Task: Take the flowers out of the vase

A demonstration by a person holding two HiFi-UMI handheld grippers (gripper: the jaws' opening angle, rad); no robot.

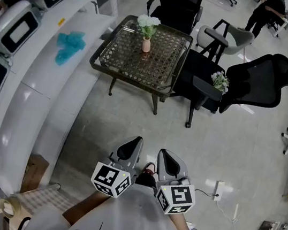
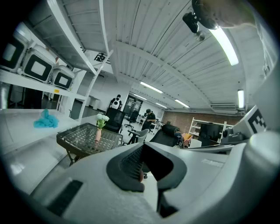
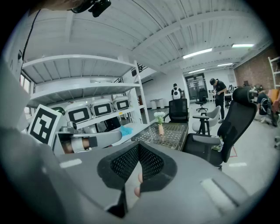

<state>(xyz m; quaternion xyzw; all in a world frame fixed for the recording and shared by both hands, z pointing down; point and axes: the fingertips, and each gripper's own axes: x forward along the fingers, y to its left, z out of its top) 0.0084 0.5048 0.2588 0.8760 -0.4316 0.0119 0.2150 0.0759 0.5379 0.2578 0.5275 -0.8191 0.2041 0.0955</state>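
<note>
White flowers (image 1: 148, 23) stand upright in a slim, pinkish vase (image 1: 146, 45) on the square table (image 1: 121, 62), which has a woven lattice top and a dark frame. The vase is at about 12 o'clock from the tongs and well apart from them. The left gripper (image 1: 135, 142) and right gripper (image 1: 163, 154), smooth grey shells lined in black mesh, both have their jaws pressed together, holding nothing.

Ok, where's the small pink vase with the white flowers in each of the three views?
Head view: the small pink vase is top centre.
Left gripper view: the vase is left of centre, at mid-height.
Right gripper view: the vase is just right of centre.
Shared landmark: the dark woven-top table it stands on.
</note>
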